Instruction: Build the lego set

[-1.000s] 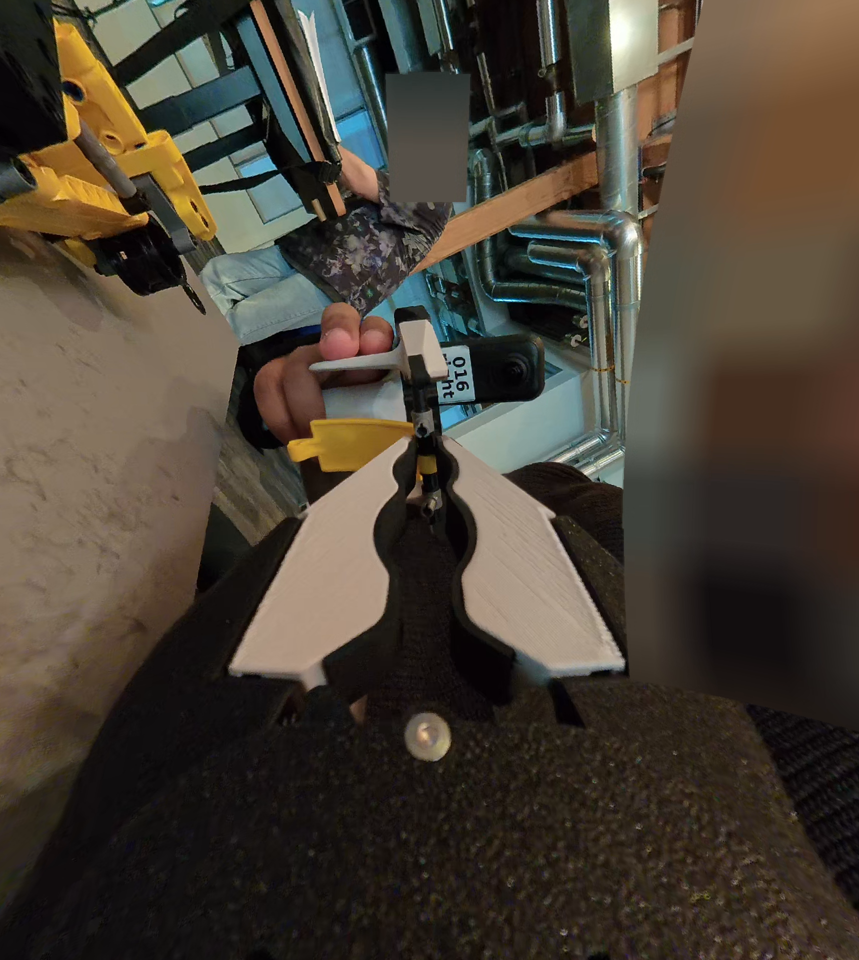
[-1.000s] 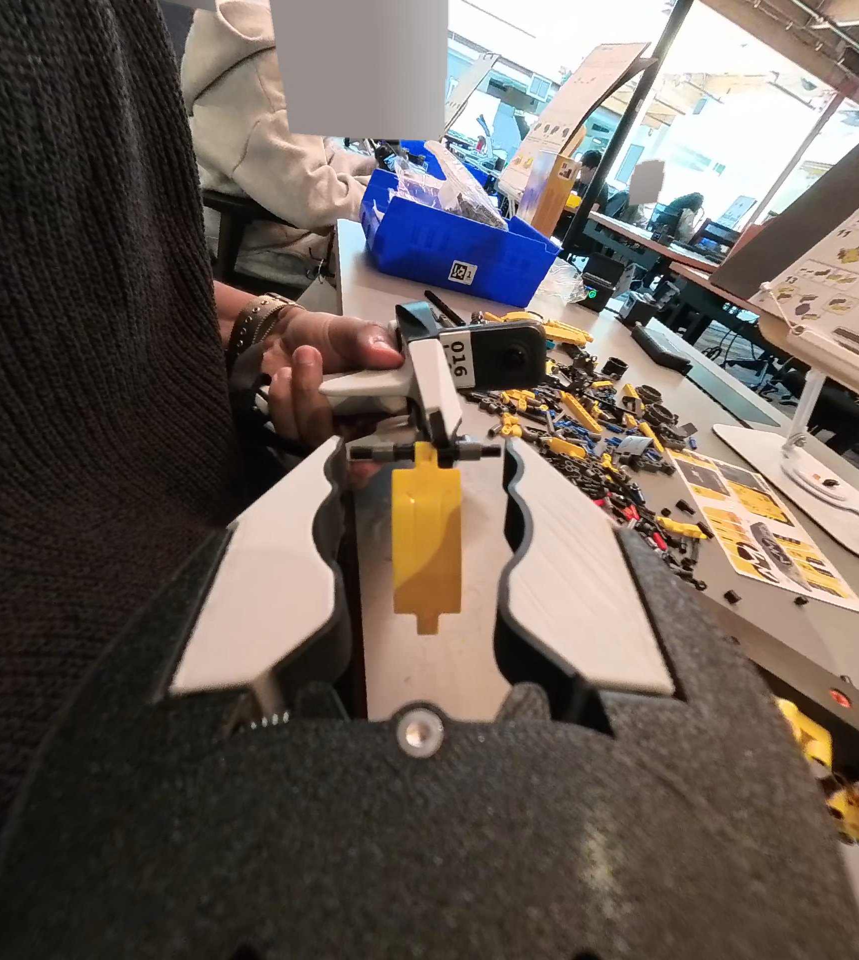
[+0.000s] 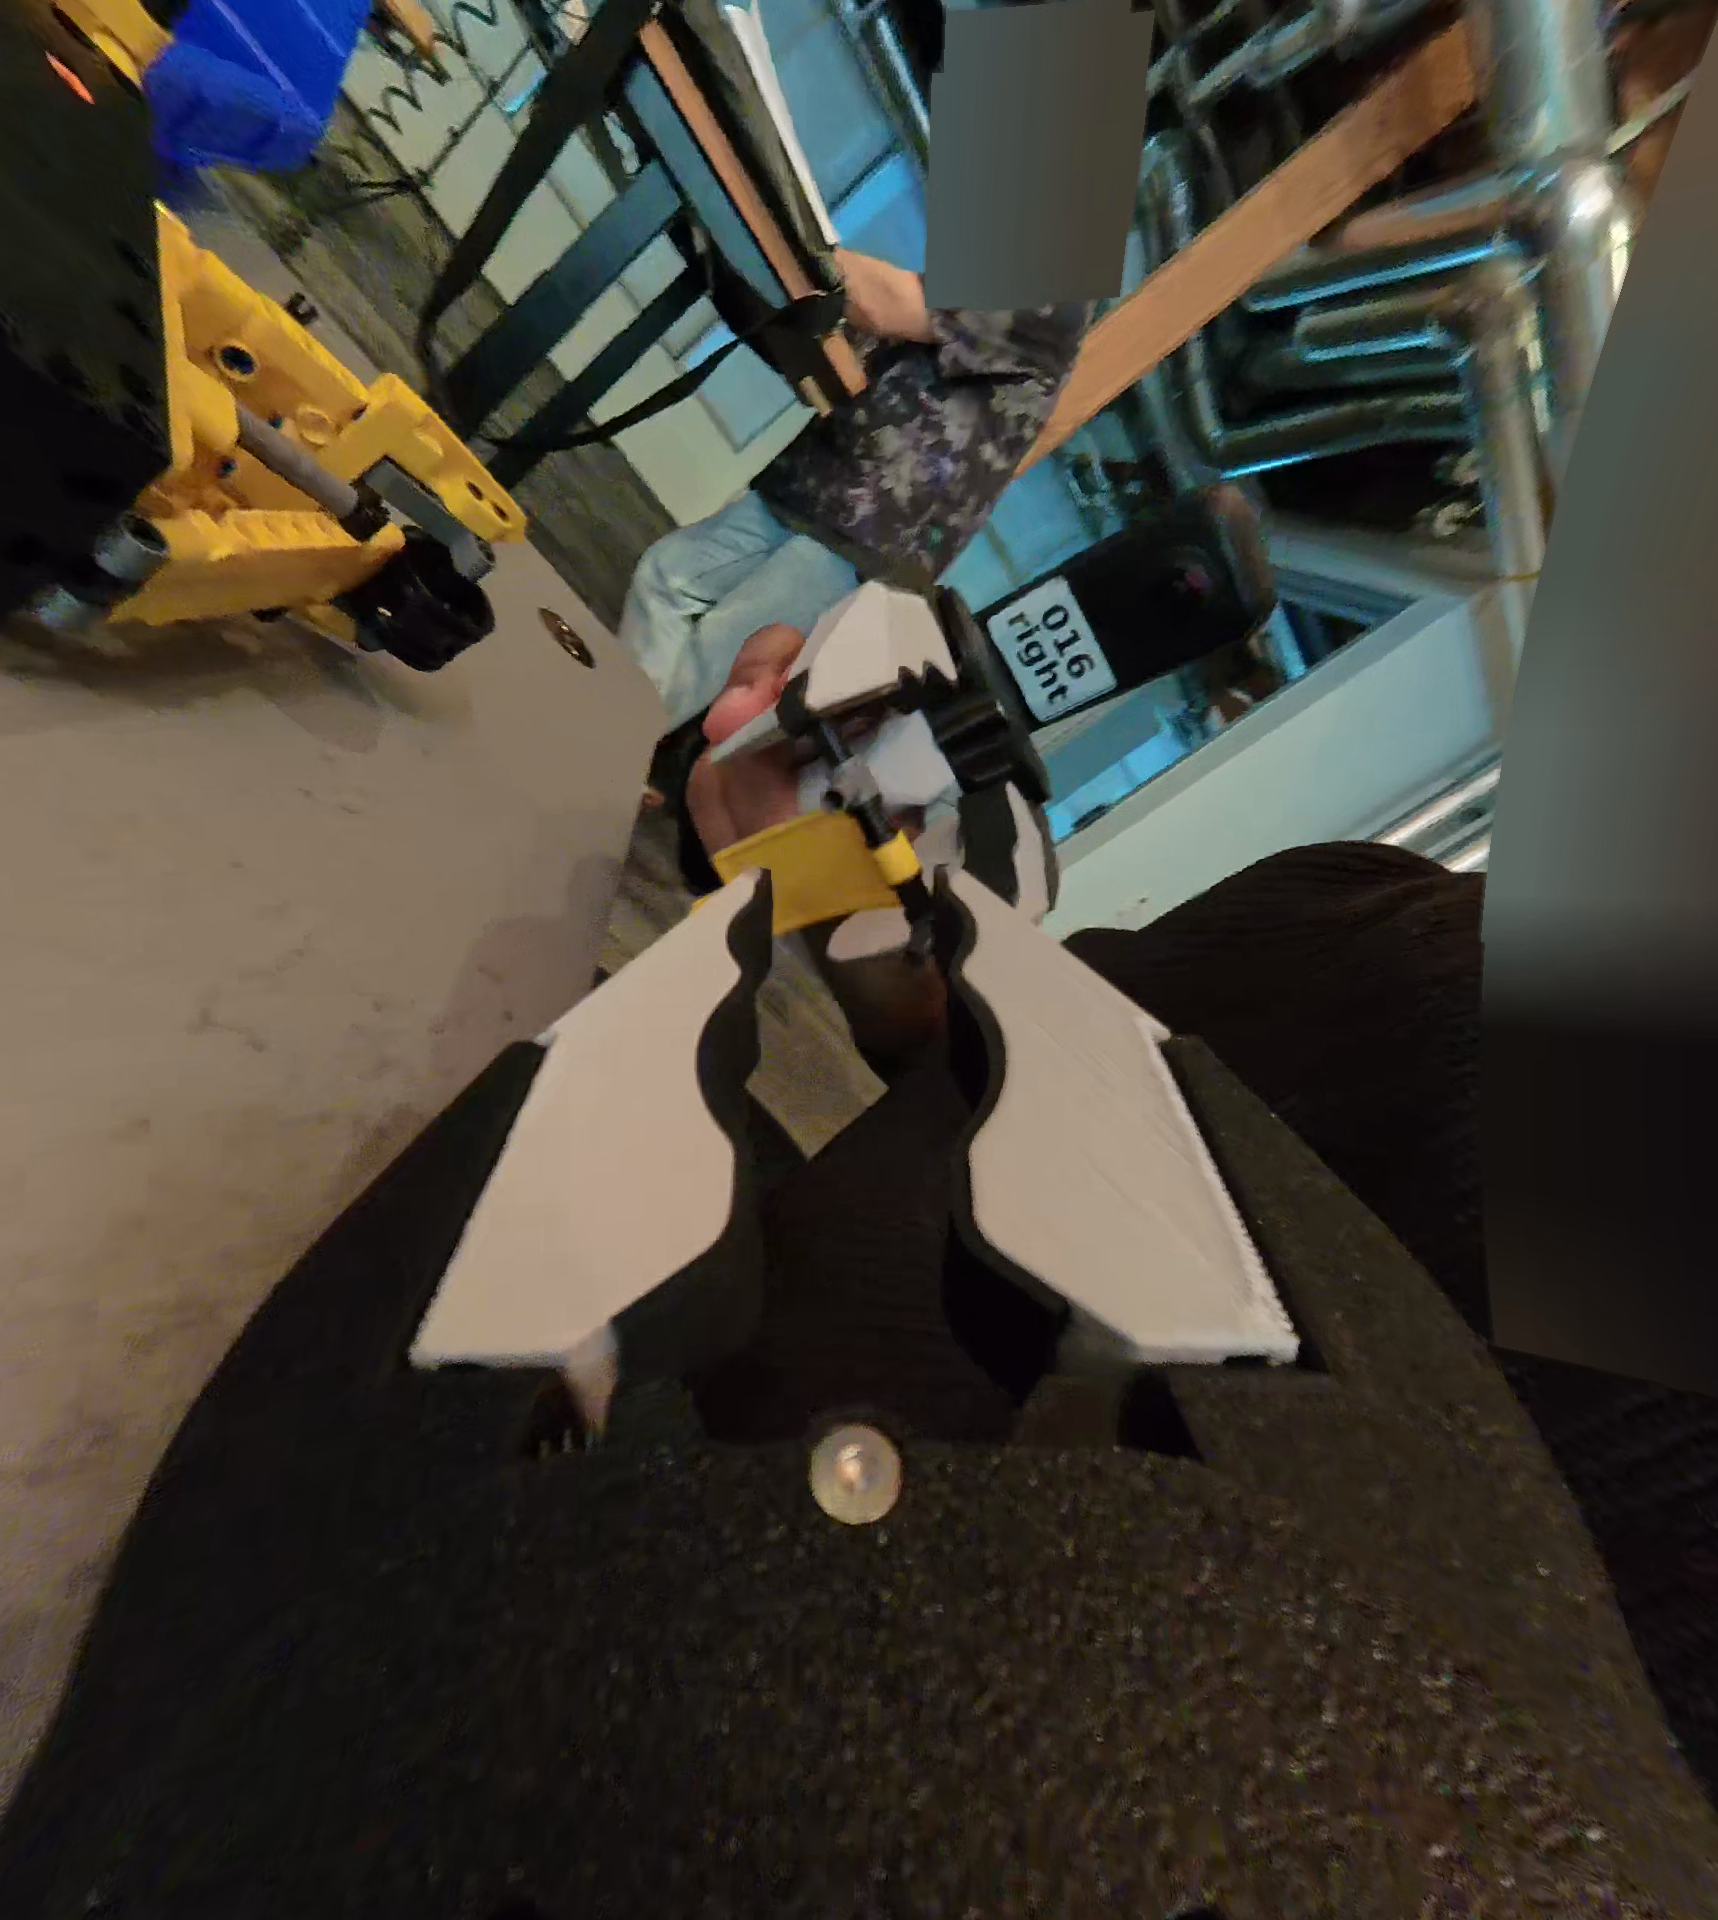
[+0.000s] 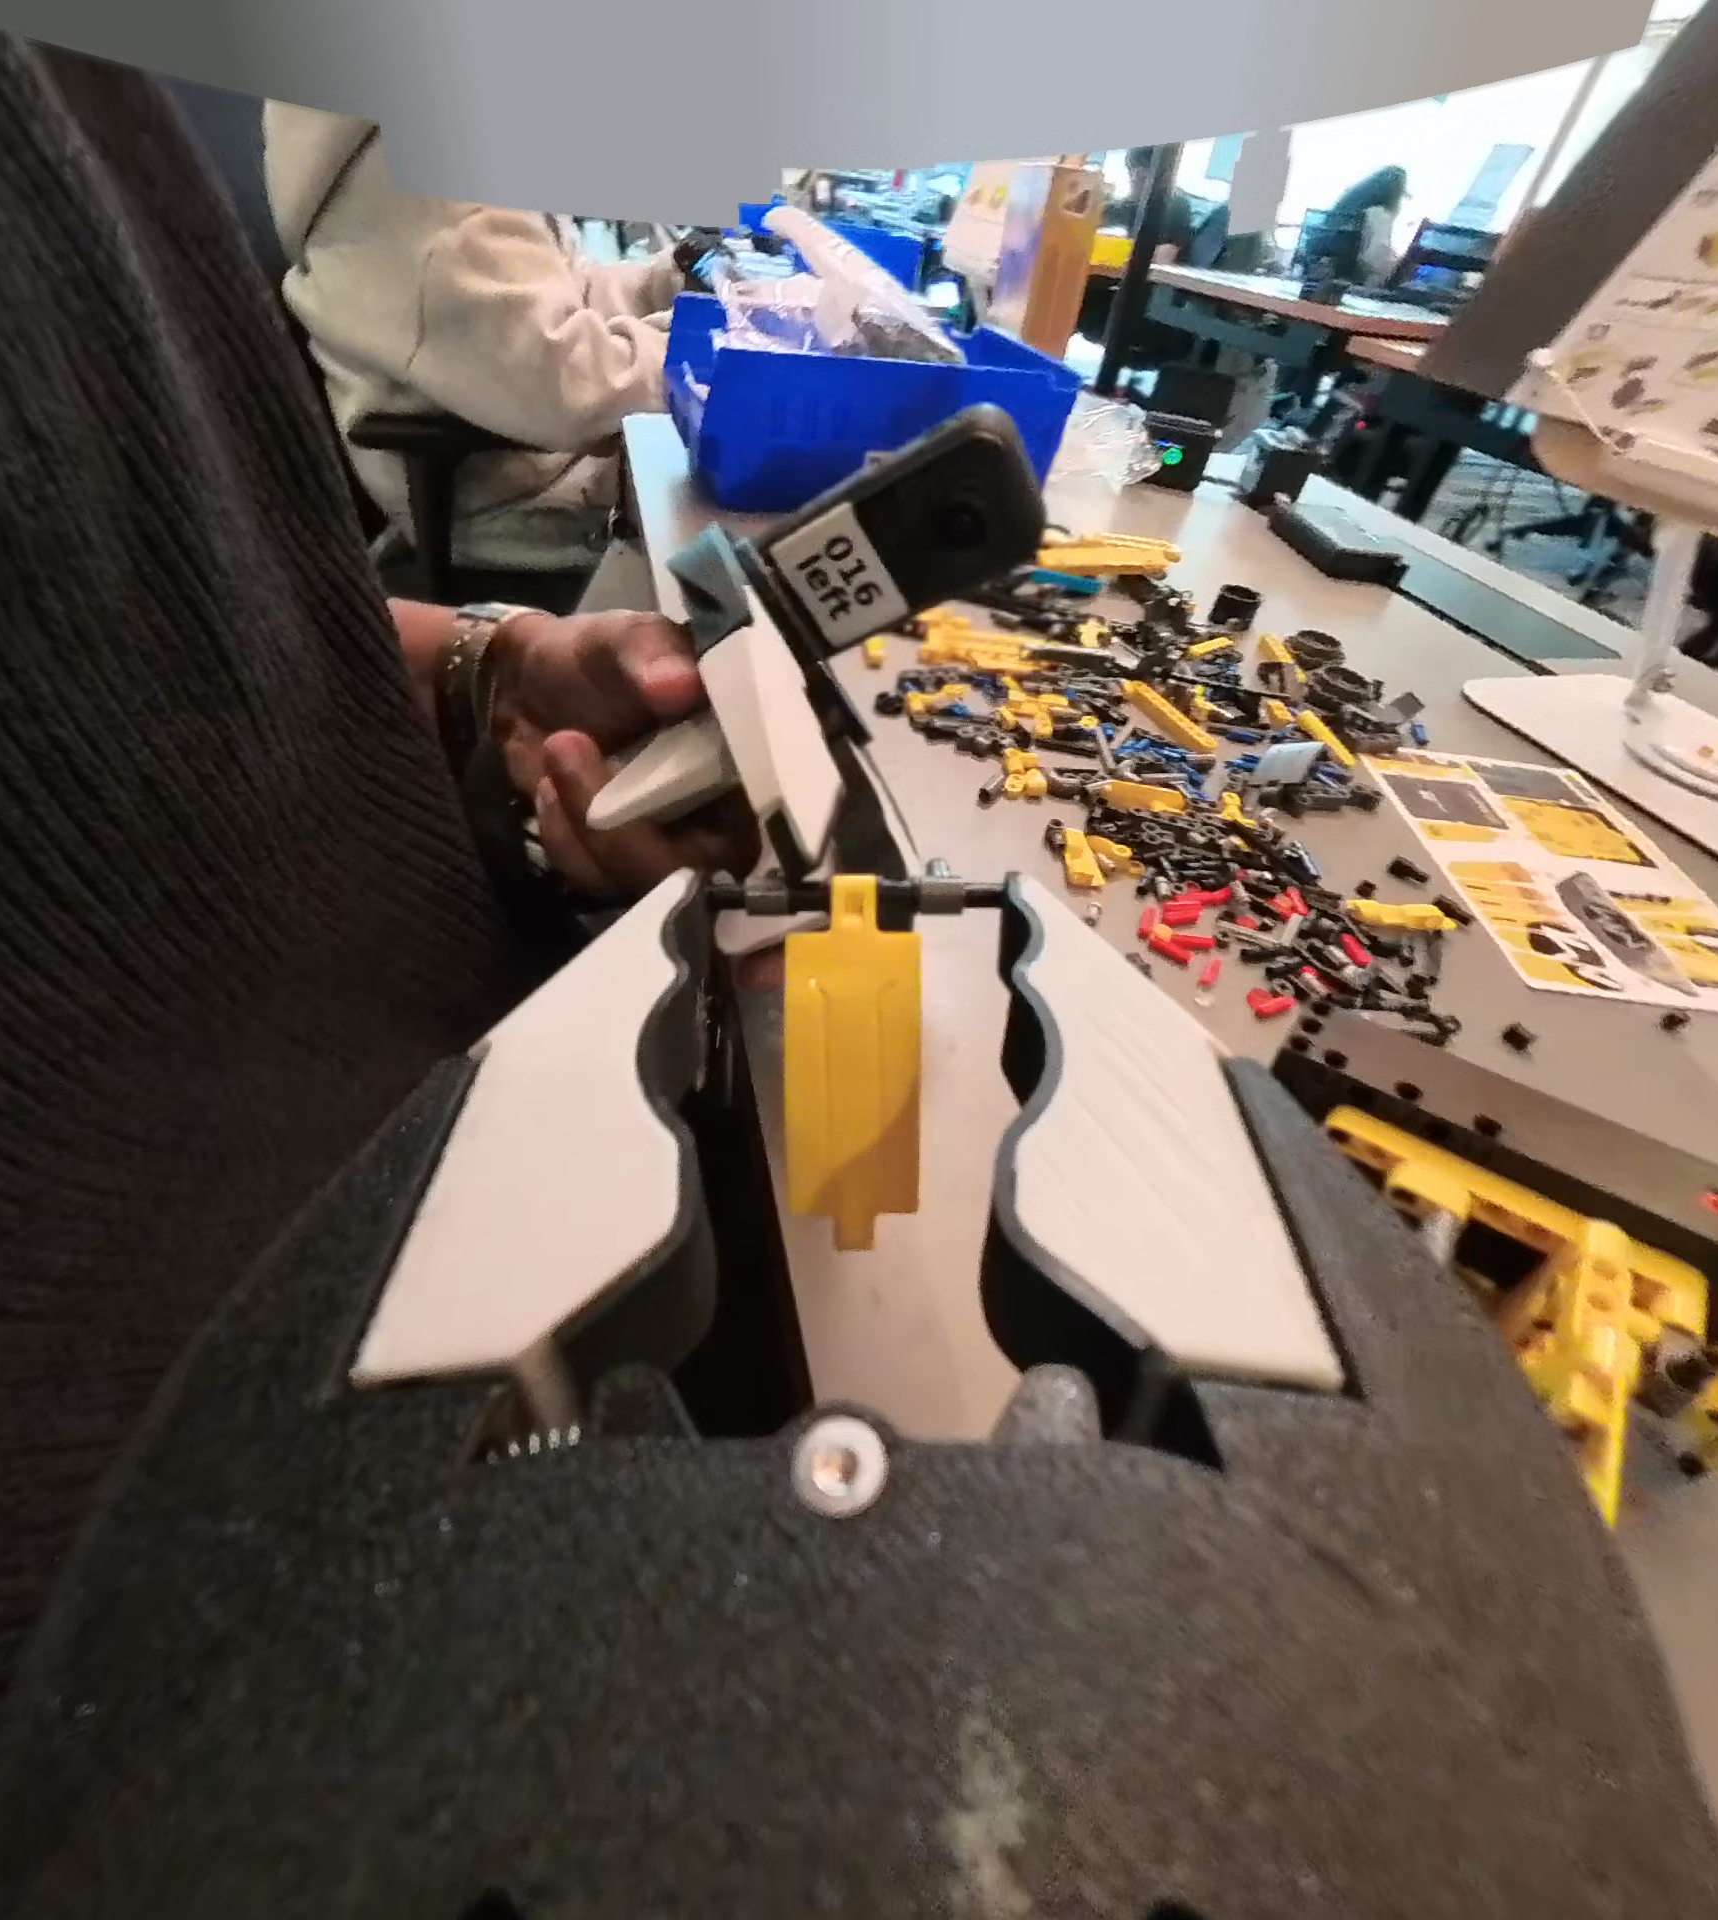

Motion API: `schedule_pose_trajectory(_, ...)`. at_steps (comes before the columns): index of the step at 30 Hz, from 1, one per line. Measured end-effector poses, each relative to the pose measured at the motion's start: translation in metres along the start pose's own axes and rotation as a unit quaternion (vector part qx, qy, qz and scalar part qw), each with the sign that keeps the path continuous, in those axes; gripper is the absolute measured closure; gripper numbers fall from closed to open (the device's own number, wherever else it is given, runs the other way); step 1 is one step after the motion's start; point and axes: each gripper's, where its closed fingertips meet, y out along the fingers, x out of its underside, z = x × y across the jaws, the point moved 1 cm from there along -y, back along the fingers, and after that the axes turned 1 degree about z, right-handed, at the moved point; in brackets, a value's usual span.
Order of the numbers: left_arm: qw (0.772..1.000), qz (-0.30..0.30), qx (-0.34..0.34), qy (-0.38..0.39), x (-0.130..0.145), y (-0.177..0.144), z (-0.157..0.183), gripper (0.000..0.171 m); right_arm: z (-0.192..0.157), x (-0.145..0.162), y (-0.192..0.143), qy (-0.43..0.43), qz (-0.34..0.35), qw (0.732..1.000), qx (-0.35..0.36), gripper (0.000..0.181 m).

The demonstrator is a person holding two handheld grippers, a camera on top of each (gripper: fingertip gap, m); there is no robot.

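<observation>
The right gripper (image 4: 852, 904) holds a thin black axle (image 4: 969, 891) lengthwise. The jaws stand fairly wide, with one end of the axle against each fingertip at the centre of the right wrist view. A yellow panel (image 4: 850, 1060) hangs from the middle of the axle, lying back between the two fingers.

The left gripper (image 3: 850, 894) meets the same piece just above the centre of its own view. Its jaws are narrowly parted around the lower end of the axle and the edge of the panel. I cannot tell whether they touch either one. A hand (image 4: 585, 717) grips the left tool at left of centre.

On the desk (image 4: 1239, 540) at right lie a loose pile of small parts (image 4: 1198, 790) and a printed instruction sheet (image 4: 1561, 894). A blue bin (image 4: 834, 416) stands farther back, and a yellow-and-black model (image 4: 1561, 1320) sits at the lower right.
</observation>
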Motion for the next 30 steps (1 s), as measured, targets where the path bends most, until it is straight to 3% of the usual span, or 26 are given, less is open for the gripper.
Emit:
schedule_pose_trajectory(6,1.000,0.023,-0.014,0.016,-0.016,-0.010,0.002,0.134,0.021,-0.001,-0.029,0.055,0.034,0.995,0.075,0.126)
schedule_pose_trajectory(10,0.995,0.038,-0.067,0.066,-0.039,-0.015,-0.008,0.134,0.032,0.004,-0.052,0.077,0.050,0.988,0.127,0.125)
schedule_pose_trajectory(17,0.955,0.035,-0.203,0.214,-0.104,0.004,-0.037,0.134,0.039,0.014,-0.076,0.091,0.077,0.976,0.183,0.126)
schedule_pose_trajectory(21,0.921,-0.010,-0.279,0.273,-0.141,0.025,-0.070,0.133,0.038,0.019,-0.088,0.084,0.089,0.970,0.211,0.126)
schedule_pose_trajectory(25,0.886,-0.124,-0.349,0.278,-0.138,0.050,-0.115,0.132,0.039,0.025,-0.098,0.080,0.096,0.965,0.231,0.126)
schedule_pose_trajectory(30,0.887,-0.172,-0.332,0.270,-0.129,0.075,-0.124,0.131,0.041,0.032,-0.105,0.071,0.097,0.962,0.247,0.126)
